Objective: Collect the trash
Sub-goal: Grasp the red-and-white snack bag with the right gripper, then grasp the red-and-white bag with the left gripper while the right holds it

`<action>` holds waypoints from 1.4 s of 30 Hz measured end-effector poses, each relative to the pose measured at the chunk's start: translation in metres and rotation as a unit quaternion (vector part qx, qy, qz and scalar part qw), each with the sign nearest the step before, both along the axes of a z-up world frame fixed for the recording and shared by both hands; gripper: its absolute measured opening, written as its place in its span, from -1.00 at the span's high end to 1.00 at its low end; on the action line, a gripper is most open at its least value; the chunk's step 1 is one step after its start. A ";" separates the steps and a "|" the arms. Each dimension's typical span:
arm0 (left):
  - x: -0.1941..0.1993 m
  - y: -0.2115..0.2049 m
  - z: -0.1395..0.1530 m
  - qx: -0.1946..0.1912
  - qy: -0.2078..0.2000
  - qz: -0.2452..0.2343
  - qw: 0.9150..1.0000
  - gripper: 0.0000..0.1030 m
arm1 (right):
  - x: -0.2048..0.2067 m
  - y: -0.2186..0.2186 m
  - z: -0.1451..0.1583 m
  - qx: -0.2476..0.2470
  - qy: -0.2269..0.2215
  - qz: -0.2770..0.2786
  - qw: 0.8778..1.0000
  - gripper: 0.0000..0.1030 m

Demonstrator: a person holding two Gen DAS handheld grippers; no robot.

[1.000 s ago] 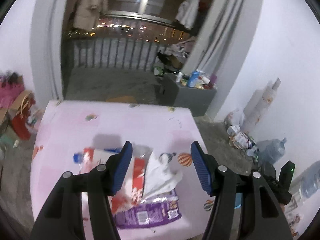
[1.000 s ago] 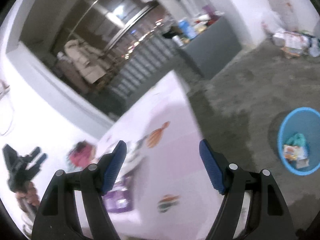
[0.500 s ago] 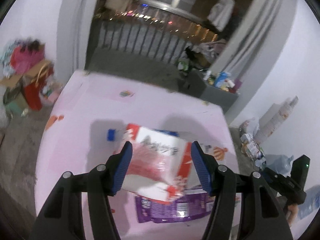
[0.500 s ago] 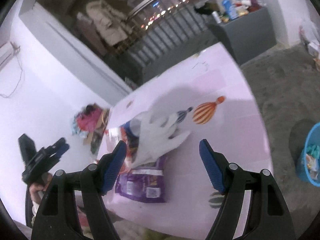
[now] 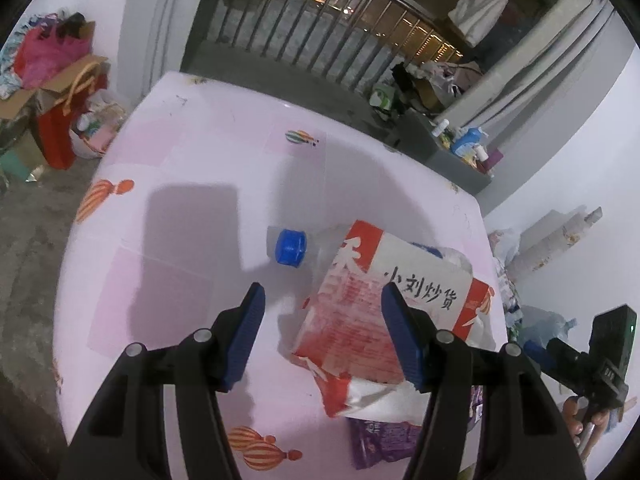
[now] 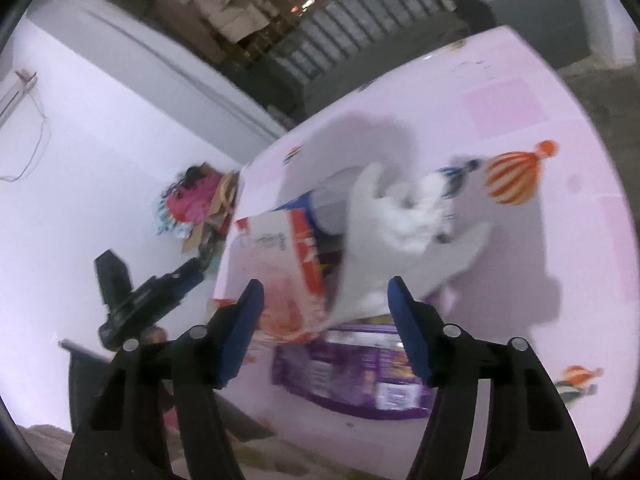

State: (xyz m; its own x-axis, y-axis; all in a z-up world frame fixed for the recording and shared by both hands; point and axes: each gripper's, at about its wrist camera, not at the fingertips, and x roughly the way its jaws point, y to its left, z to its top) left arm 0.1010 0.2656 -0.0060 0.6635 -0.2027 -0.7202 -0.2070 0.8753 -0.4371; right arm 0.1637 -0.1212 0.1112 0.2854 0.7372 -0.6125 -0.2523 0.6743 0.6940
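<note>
A pile of trash lies on the pink table [image 5: 192, 184]. A red and white snack bag [image 5: 384, 300] lies on top, over a clear bottle with a blue cap [image 5: 291, 247] and a purple packet [image 5: 380, 440]. My left gripper [image 5: 322, 334] is open and empty, just above the bag's near left edge. In the right wrist view the red and white bag [image 6: 276, 268], a crumpled white tissue [image 6: 404, 232] and the purple packet [image 6: 360, 376] lie together. My right gripper [image 6: 322, 328] is open and empty, close over the bag and tissue.
A railing and a grey cabinet [image 5: 452, 156] with bottles stand beyond the table's far edge. Bags and boxes [image 5: 56, 92] are piled on the floor at the left. Clutter and a water jug [image 5: 540, 320] sit by the right wall. The table has balloon prints.
Both grippers have moved closer to the trash pile. The left view has swung so the red and white bag now fills the space by its right finger. The right view turned from the floor to the table.
</note>
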 end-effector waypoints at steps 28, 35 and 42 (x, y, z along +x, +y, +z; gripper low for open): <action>0.026 -0.006 -0.068 -0.076 0.031 -0.074 0.994 0.62 | 0.040 0.117 -0.038 -0.053 0.026 0.088 0.994 0.33; 0.027 -0.007 -0.072 -0.083 0.038 -0.074 0.993 0.64 | 0.040 0.116 -0.038 -0.047 0.019 0.091 0.995 0.54; 0.025 -0.014 -0.071 -0.079 0.038 -0.083 0.993 0.64 | 0.038 0.119 -0.031 -0.041 -0.008 0.101 0.994 0.88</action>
State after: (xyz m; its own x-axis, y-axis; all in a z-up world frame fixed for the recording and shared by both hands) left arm 0.1263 0.2516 -0.0775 0.5567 -0.4182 -0.7178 -0.1037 0.8223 -0.5596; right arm 0.2014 -0.0025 0.0803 0.1464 0.7289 -0.6688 -0.3995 0.6620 0.6341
